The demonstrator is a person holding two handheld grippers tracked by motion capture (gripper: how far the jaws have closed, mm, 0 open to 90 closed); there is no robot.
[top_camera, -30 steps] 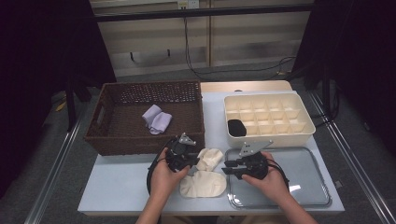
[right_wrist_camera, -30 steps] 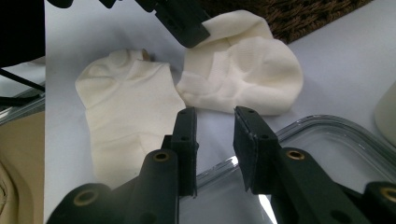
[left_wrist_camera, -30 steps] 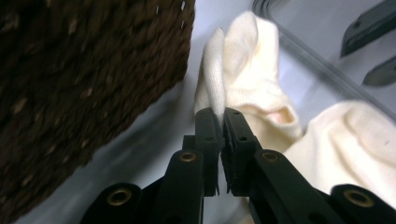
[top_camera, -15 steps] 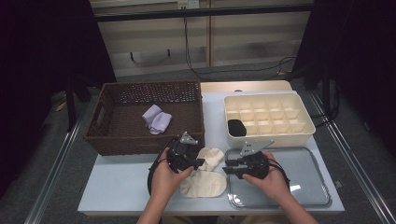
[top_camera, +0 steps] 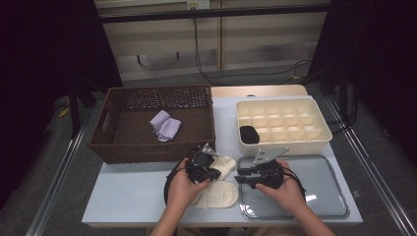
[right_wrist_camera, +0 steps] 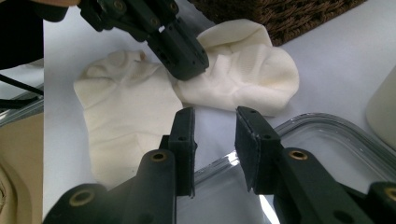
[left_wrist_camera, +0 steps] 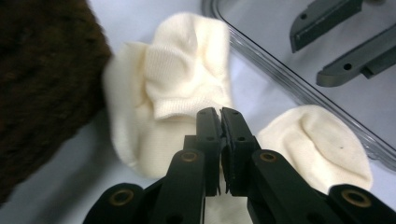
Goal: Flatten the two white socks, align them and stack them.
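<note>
Two cream socks lie on the white table between the hands, one nearer the basket (top_camera: 225, 164) and one nearer the front edge (top_camera: 219, 195). My left gripper (top_camera: 216, 173) points at them. In the left gripper view its jaws (left_wrist_camera: 220, 113) stand shut, having just closed, with the tips at the cuff of the upper sock (left_wrist_camera: 173, 88). I see no cloth between them. My right gripper (right_wrist_camera: 215, 112) is open with nothing in it. It hovers over the clear tray's rim (right_wrist_camera: 303, 123), aimed at the socks (right_wrist_camera: 247, 70).
A brown wicker basket (top_camera: 147, 145) at the back left holds a lilac sock pair (top_camera: 164, 125). A white compartment box (top_camera: 282, 142) at the back right has a black item (top_camera: 249, 133) in one cell. The clear tray (top_camera: 319, 196) lies under my right hand.
The left gripper has shifted slightly over the socks. The right gripper and the socks have stayed where they were.
</note>
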